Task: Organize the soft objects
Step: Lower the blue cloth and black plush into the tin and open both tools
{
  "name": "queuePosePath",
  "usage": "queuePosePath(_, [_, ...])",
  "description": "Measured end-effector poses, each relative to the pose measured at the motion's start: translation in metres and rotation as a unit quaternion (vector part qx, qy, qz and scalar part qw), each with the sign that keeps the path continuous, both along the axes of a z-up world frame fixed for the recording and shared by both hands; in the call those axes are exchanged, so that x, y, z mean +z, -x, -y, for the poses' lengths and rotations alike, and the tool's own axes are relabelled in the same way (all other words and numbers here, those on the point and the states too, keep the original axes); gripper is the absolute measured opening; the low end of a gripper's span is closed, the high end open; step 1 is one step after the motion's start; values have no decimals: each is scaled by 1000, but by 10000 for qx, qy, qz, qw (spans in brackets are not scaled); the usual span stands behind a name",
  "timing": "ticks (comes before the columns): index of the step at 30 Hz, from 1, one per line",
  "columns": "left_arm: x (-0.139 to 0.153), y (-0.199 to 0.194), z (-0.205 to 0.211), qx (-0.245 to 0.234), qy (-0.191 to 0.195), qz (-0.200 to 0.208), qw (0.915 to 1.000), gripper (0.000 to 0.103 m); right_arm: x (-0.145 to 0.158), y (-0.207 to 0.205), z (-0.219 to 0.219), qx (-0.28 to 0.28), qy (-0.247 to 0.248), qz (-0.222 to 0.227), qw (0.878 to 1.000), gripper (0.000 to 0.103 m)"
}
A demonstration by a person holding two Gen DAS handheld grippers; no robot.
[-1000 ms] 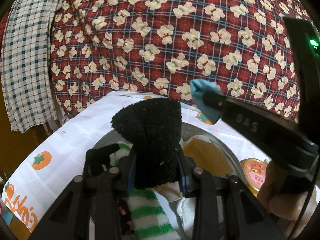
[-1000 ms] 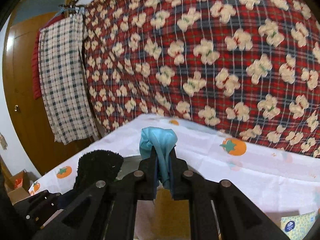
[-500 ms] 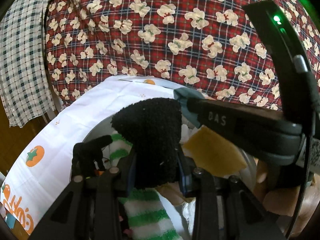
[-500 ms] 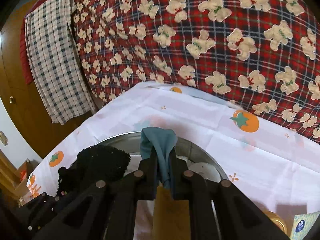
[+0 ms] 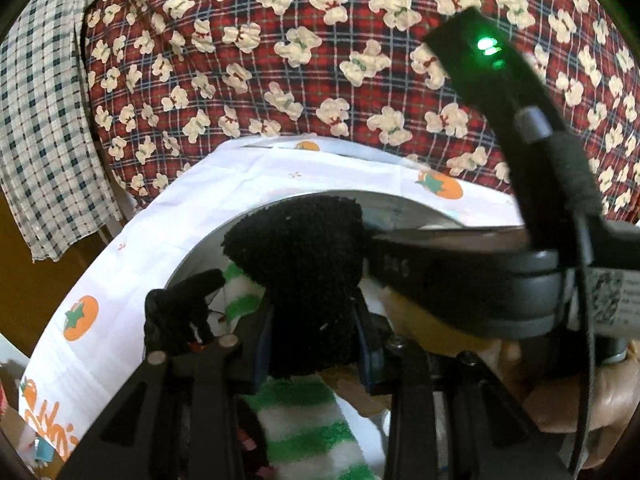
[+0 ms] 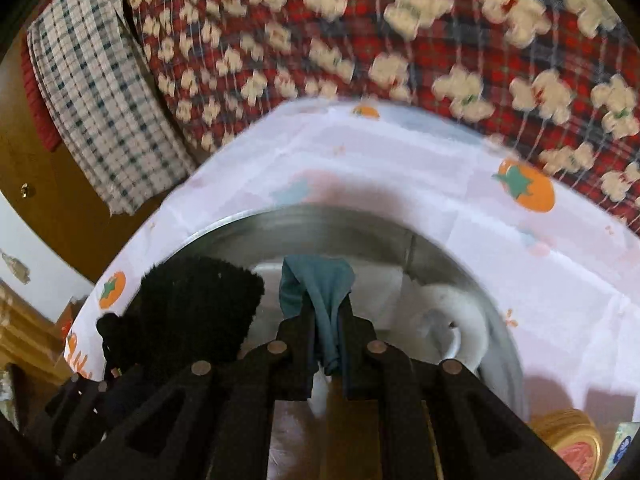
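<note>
Looking at left wrist: left tool [image 5: 314, 344] is clamped on a black sock [image 5: 298, 268], fuzzy end standing above the fingers, a green-striped sock [image 5: 304, 432] hanging below. It sits over the metal basin [image 5: 404, 206] on the table [image 5: 132, 276]. The right tool's body crosses just beside it, nearly touching.

Right wrist: right tool [image 6: 326, 344] is pinched on a blue cloth [image 6: 316, 284], over the basin [image 6: 340, 224], white items inside. Black sock [image 6: 200, 304] sits to the left.

Judgement: both loads are poised for drop-off. Lower well inside the rim before releasing, one tool at a time, keeping the tools from colliding so nothing snags or drapes over the edge.
</note>
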State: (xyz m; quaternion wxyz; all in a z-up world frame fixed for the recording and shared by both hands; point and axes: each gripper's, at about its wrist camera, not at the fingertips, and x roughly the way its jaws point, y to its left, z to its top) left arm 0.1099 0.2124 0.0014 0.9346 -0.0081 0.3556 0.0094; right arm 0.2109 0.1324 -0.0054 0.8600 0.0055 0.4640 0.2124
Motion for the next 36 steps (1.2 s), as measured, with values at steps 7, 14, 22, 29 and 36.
queuePosePath(7, [-3, -4, 0, 154, -46, -360, 9992, 85, -2, 2, 4, 9, -128, -105, 9999, 50])
queuePosePath(14, [-2, -4, -1, 208, 3, -385, 9990, 99, 13, 15, 9, -126, -80, 376, 9992, 61])
queuePosePath(22, [-2, -6, -1, 198, 47, -468, 9987, 99, 7, 12, 13, -287, -103, 193, 9994, 61])
queuePosePath(29, [-5, -9, -1, 153, 112, -583, 9981, 99, 3, 9, 17, -407, -122, 83, 9991, 61])
queuePosePath(36, [-8, -10, -3, 98, 271, -647, 9975, 99, 8, 13, 25, -494, -323, 196, 9981, 61])
